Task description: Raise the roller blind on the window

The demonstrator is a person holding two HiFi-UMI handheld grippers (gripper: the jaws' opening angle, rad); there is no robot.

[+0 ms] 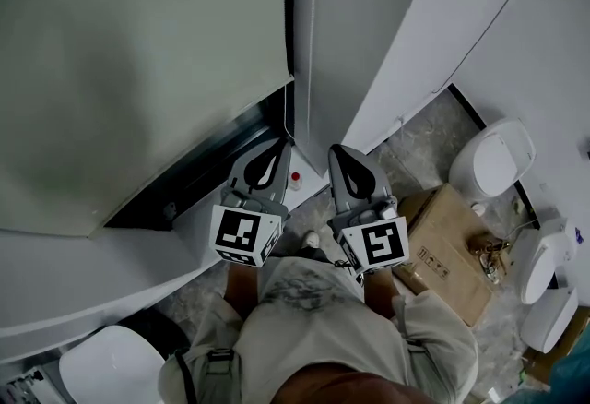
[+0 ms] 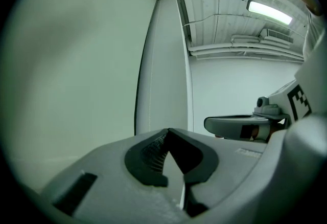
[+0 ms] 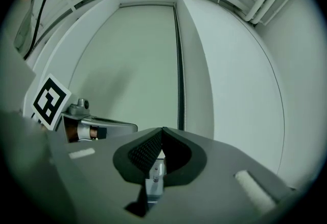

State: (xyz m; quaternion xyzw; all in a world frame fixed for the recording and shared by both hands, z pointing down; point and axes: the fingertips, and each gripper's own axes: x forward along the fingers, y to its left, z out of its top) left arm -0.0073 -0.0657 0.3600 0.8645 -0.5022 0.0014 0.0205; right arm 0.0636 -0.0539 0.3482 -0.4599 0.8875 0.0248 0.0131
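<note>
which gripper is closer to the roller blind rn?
Left. The left gripper sits by the bottom right corner of the roller blind; the right gripper is alongside it, farther right, facing the white panel beside the blind.

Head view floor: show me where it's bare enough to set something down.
Bare floor lies between the white wall panel and the cardboard box. Another patch sits between the low white wall and the person's legs. The right side is crowded: box, white fixtures, clutter.
</note>
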